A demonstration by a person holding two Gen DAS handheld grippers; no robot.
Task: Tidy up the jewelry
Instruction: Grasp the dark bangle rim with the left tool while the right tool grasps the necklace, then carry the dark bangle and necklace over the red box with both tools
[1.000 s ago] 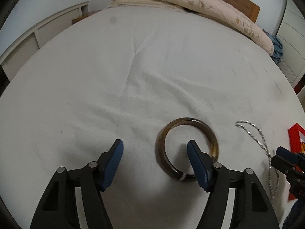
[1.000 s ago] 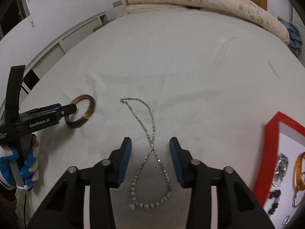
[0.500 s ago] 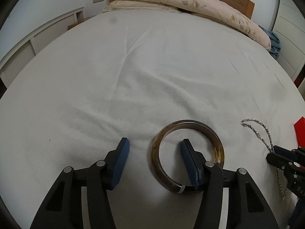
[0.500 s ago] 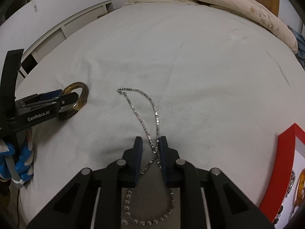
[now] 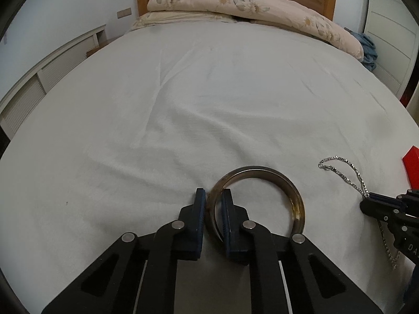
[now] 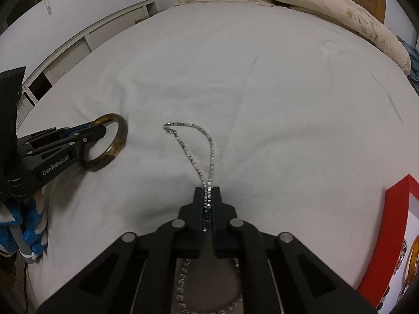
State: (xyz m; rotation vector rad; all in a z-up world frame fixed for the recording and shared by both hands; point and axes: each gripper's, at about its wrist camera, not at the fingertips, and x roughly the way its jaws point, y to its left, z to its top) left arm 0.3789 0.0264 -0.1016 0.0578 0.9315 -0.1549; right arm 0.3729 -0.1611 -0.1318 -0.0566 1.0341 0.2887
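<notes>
Both pieces lie on the white bedsheet, and we have a tool on each.

Left gripper: jaws narrow and closing, one pad outside and one inside the brown bangle, the band's left side between them. The pads look pressed on it. The bangle rests flat on the sheet, not lifted.

Right gripper: jaws drawn together on the silver chain, pinching both strands where they cross. The far loop trails out ahead over the sheet; the near loop lies under the gripper body.

The red tray sits at our right edge, well apart from the bangle and nearer the chain. A few pieces are visible inside it, one of them an amber ring; the rest are too small to name.

Our reading: both grasps are made or nearly made, while lifting, carrying and setting each piece in the tray all remain. Whether more jewelry lies out of view we cannot tell.
</notes>
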